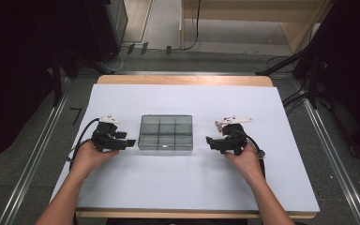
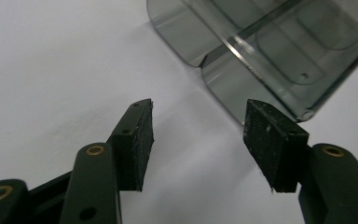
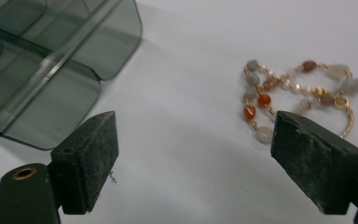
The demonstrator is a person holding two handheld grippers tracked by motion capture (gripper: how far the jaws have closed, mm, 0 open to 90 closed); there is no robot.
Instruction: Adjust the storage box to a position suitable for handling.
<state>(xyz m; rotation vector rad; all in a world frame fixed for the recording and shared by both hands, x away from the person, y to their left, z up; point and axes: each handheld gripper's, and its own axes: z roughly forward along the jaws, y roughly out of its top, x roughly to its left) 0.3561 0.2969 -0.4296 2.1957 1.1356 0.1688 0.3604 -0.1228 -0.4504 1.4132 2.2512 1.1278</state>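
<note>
A smoky clear plastic box (image 1: 165, 132) with several compartments lies flat at the middle of the white sheet. My left gripper (image 1: 132, 142) rests just left of it, jaws pointing at its near left corner. In the left gripper view that gripper (image 2: 198, 135) is open, with bare paper between the pads and the box (image 2: 261, 51) just beyond. My right gripper (image 1: 208, 140) sits right of the box, also open (image 3: 193, 144). A beaded chain bracelet (image 3: 298, 88) with orange and grey stones lies on the paper past its right pad, partly hidden by it. The bracelet (image 1: 218, 124) is beside the gripper.
The white sheet (image 1: 183, 187) covers a wooden table (image 1: 183, 79). The box's corner (image 3: 51, 70) shows at the upper left of the right gripper view. Dark stands and cables line the floor on both sides.
</note>
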